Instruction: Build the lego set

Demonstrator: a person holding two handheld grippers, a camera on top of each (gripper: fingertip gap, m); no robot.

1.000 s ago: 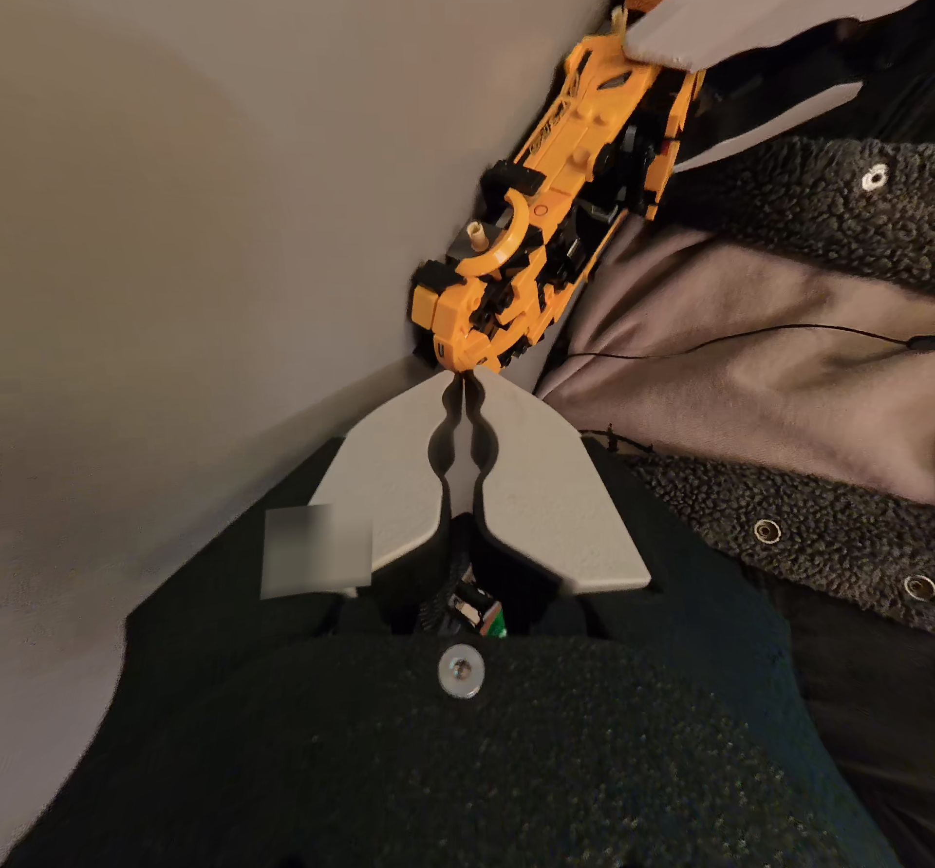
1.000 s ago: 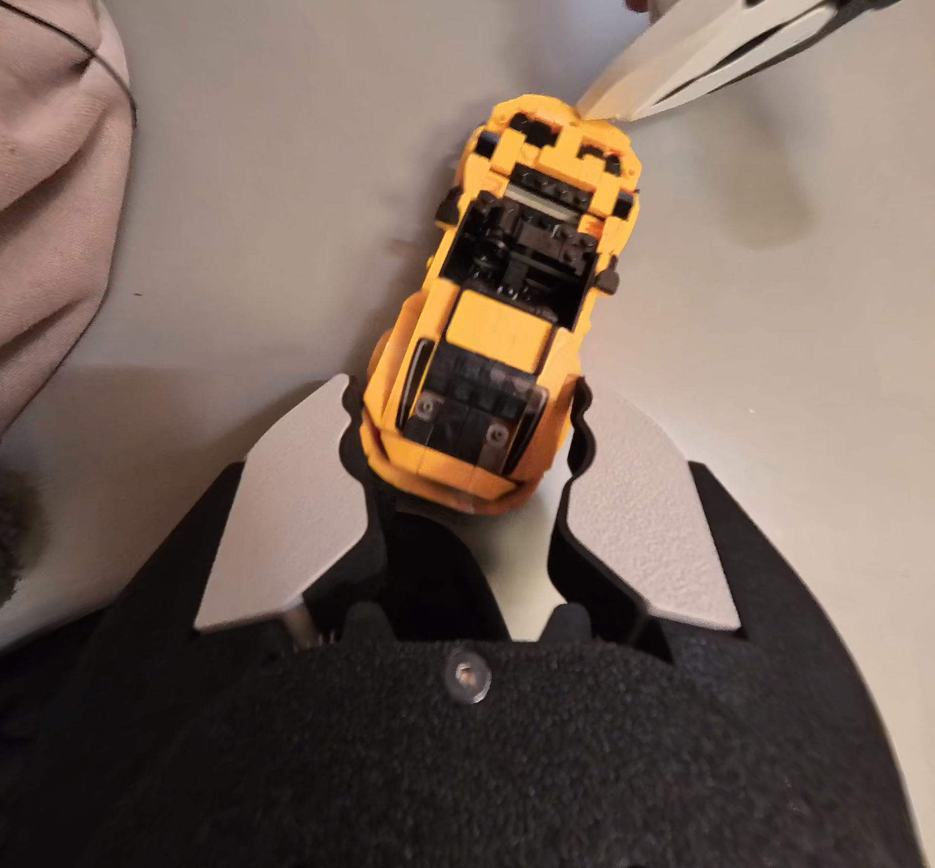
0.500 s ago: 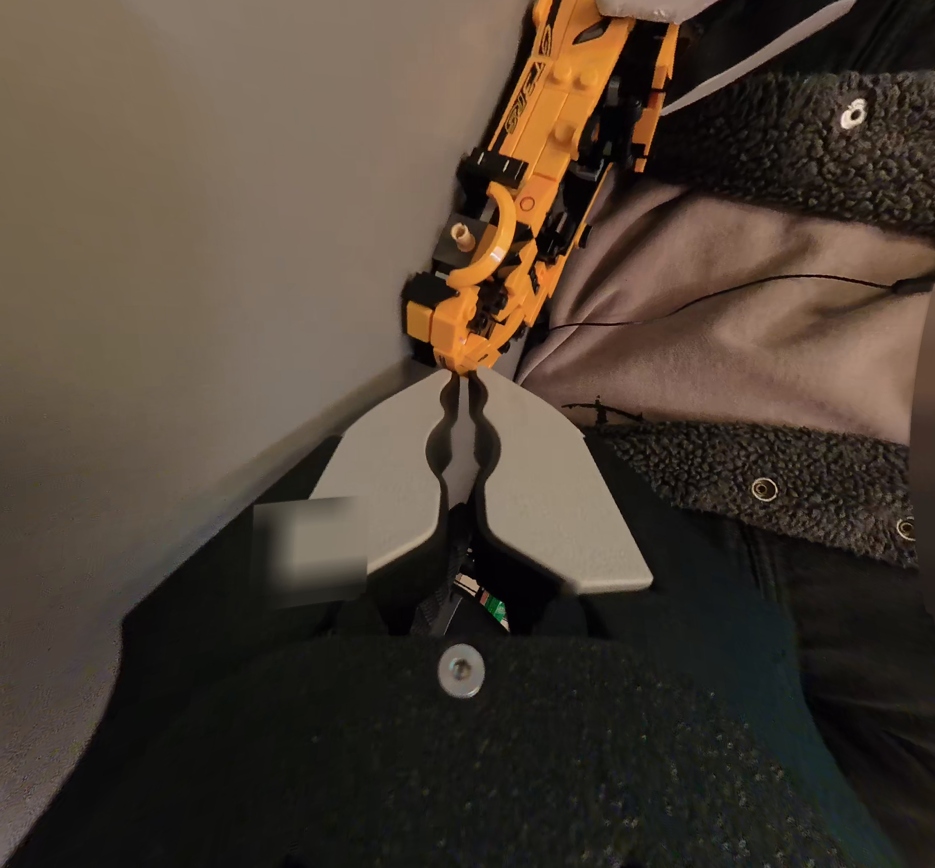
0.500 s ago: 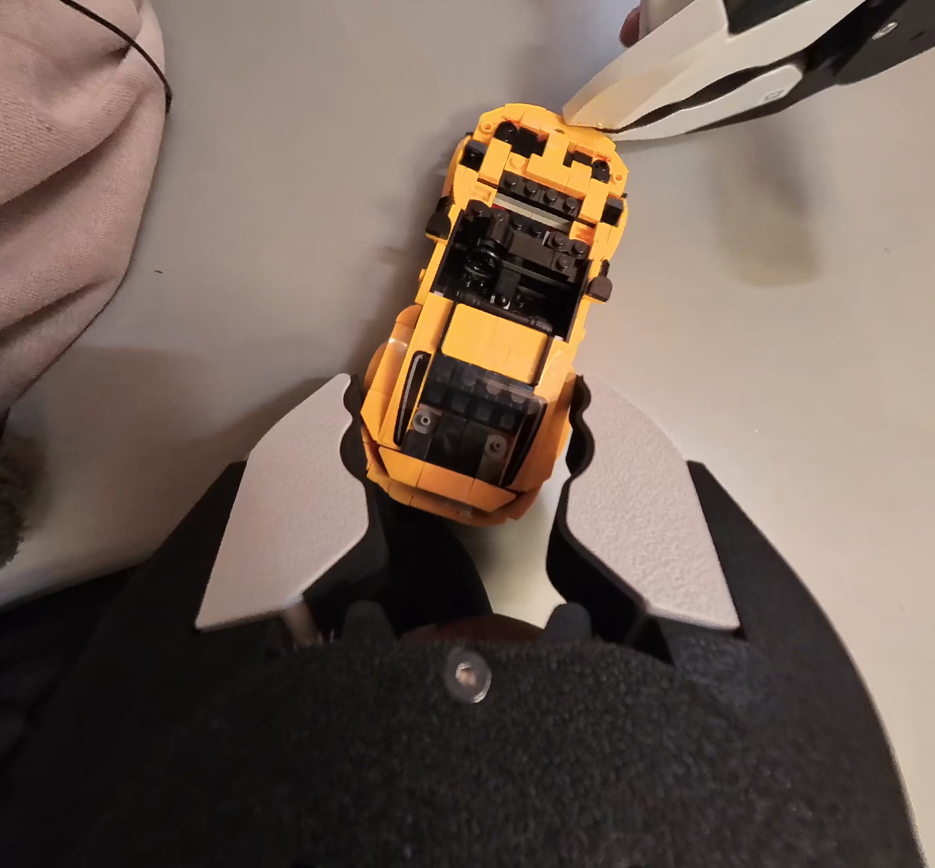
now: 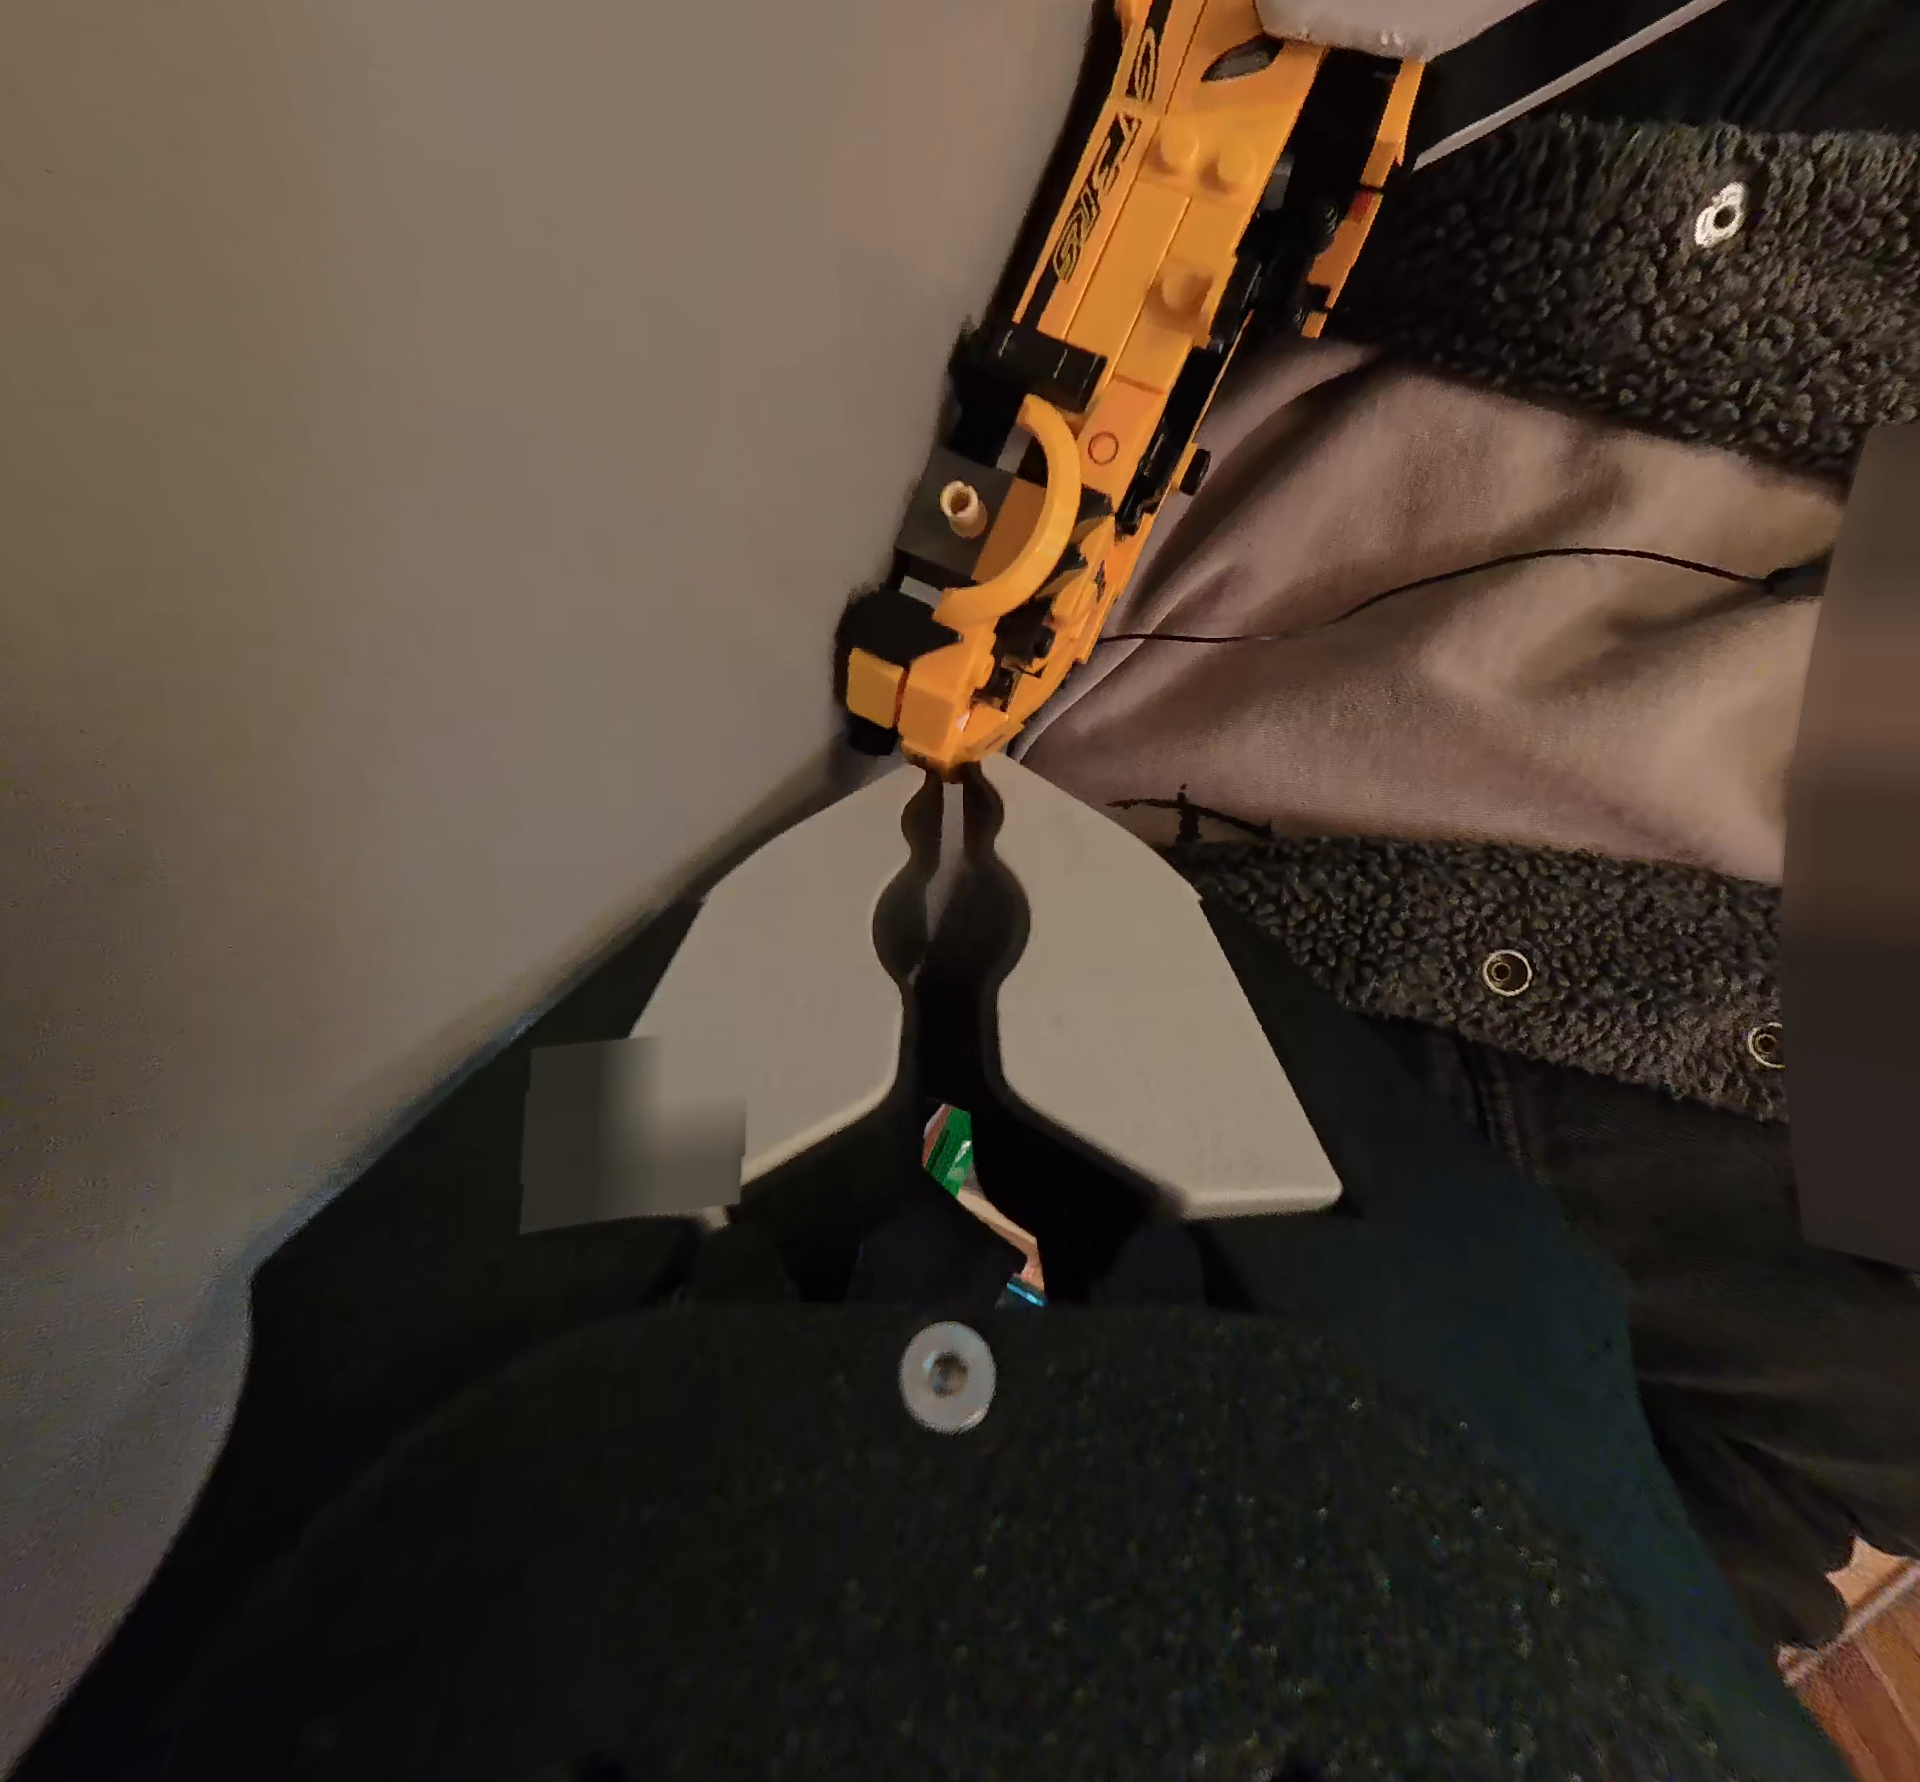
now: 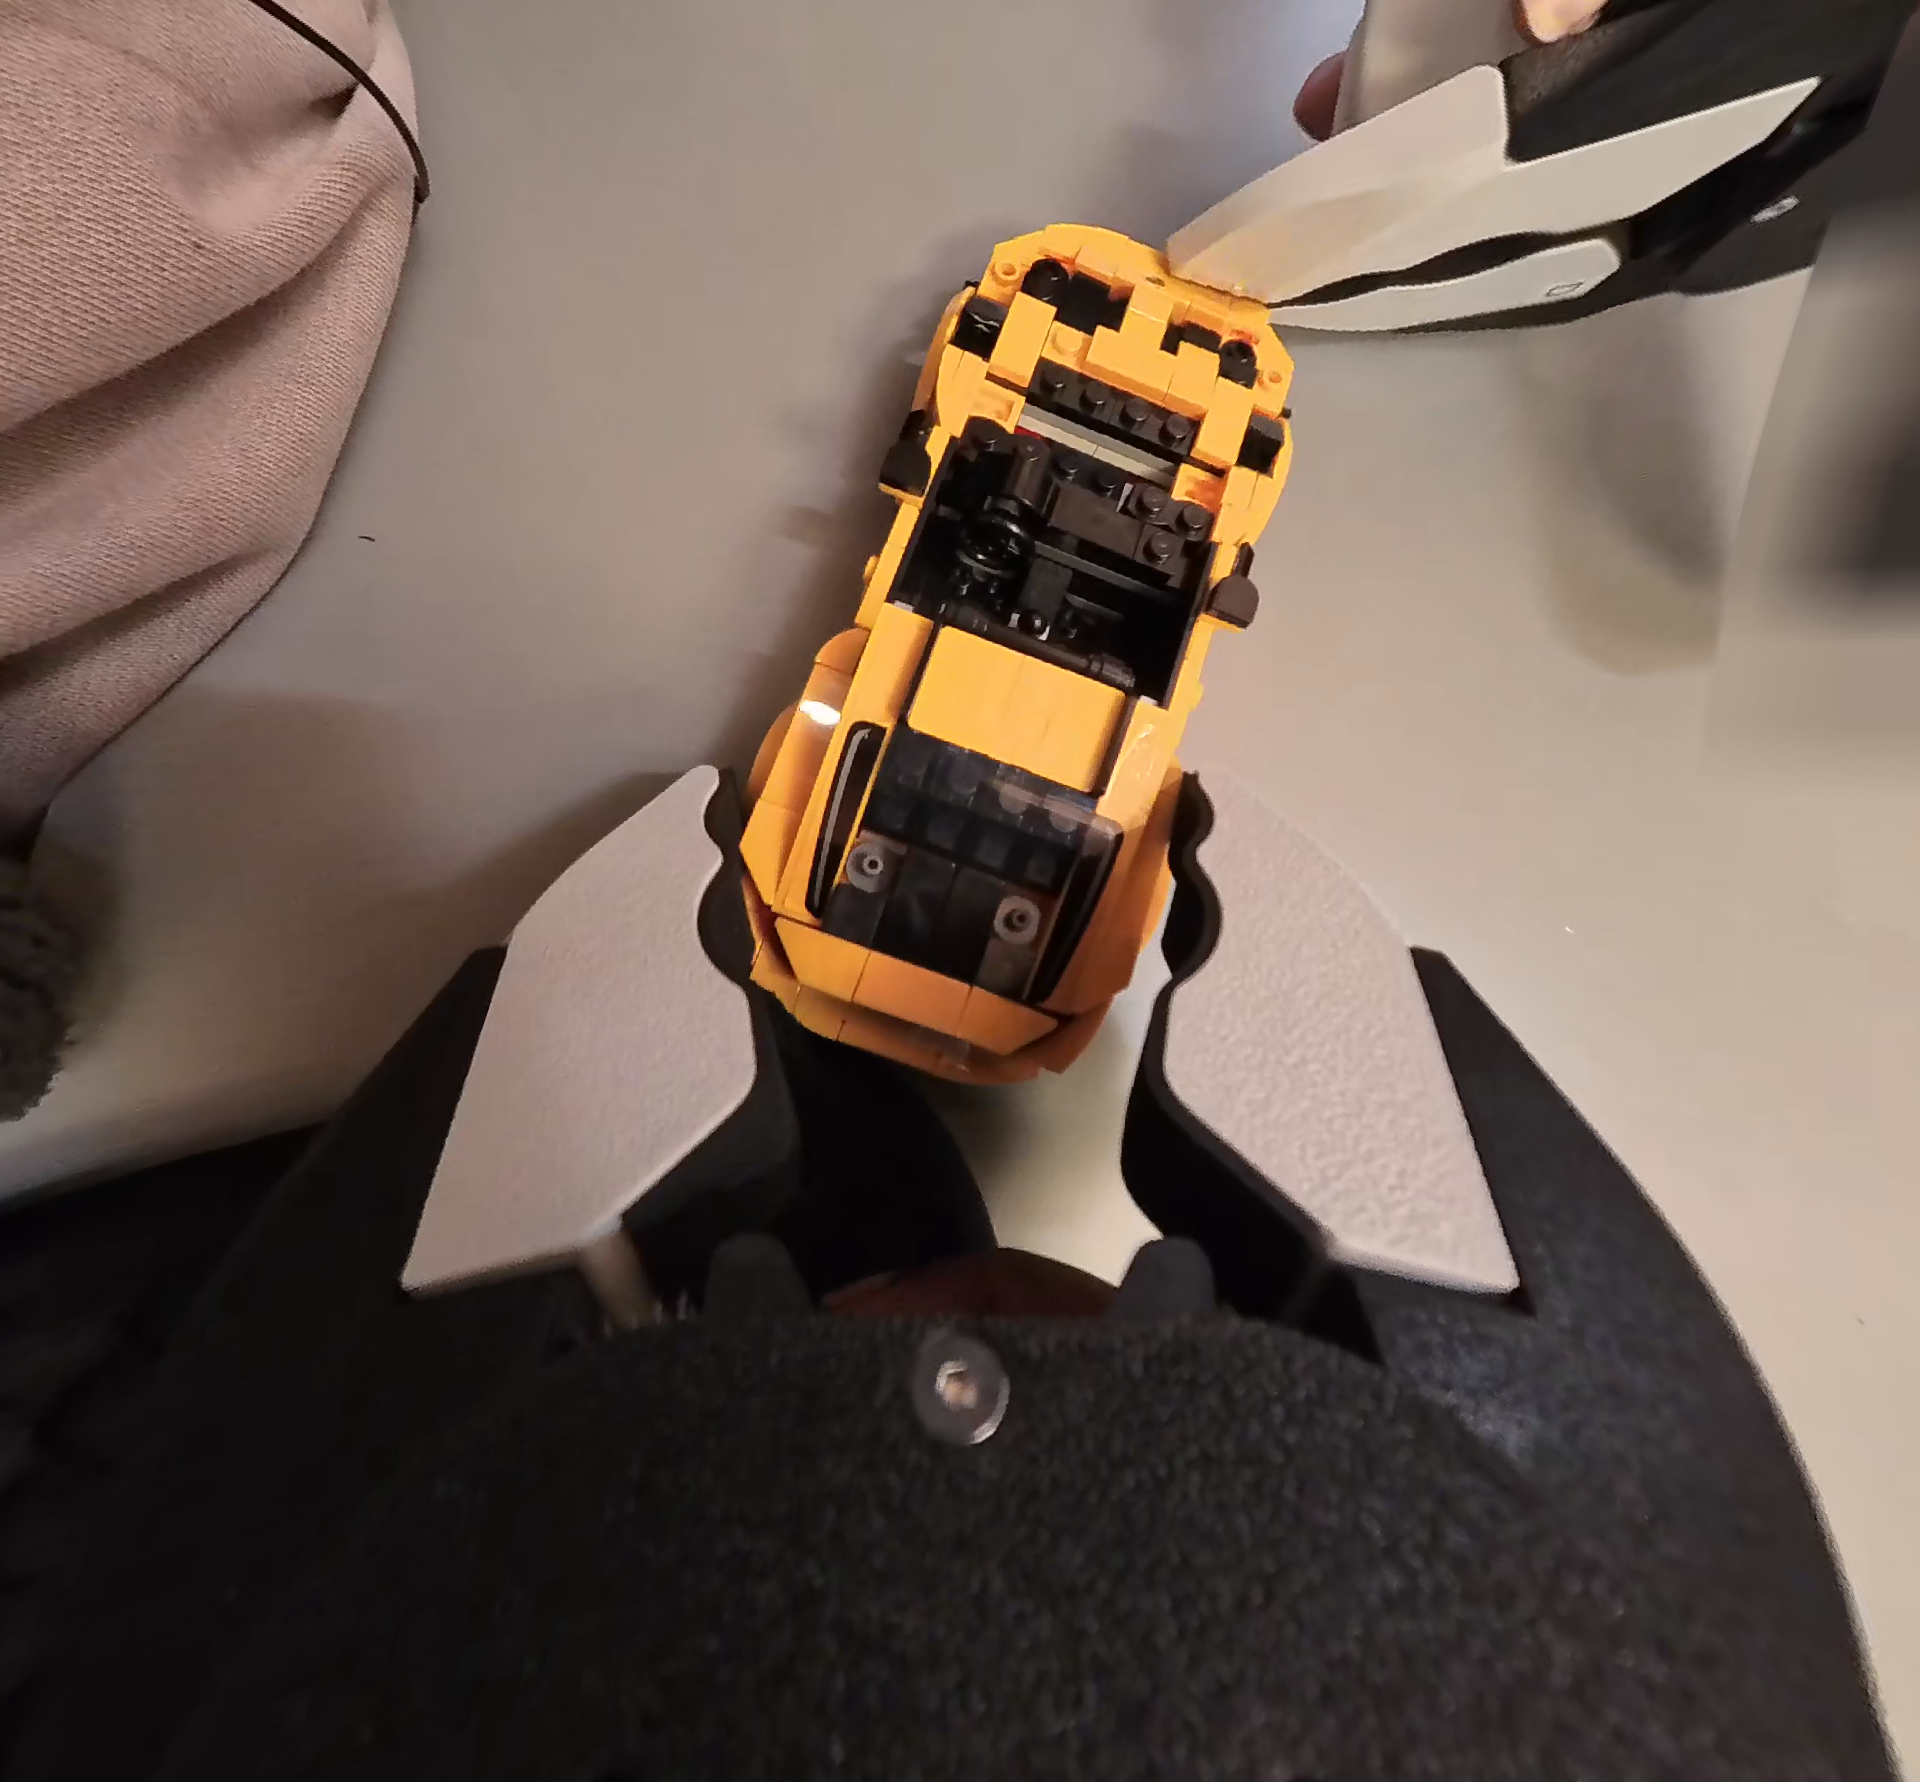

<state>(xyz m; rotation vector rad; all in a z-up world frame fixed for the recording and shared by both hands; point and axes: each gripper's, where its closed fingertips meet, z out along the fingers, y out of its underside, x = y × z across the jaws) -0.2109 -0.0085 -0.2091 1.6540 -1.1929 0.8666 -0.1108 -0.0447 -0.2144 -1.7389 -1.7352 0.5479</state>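
Right gripper (image 6: pixel 956 859) is clamping the wide end of the orange lego car (image 6: pixel 1049 652), one finger on each flank, body running out toward 12 o'clock over the grey table (image 6: pixel 644 174). Left gripper (image 5: pixel 951 782) is pinched nearly closed on the edge at the car's far end, coming in from 2 o'clock in the right wrist view. To do this well, the right should be holding firm and level while the left is pressing or pinching straight along the joint, not twisting, since the thin edge could pop off. Right wrist view is showing the open black cockpit (image 6: pixel 1049 548) from above; left wrist view is showing the side panel, bare wheel arch (image 5: pixel 1039 506) with axle pin and the person's fleece jacket (image 5: pixel 1621 278) at 3 o'clock.
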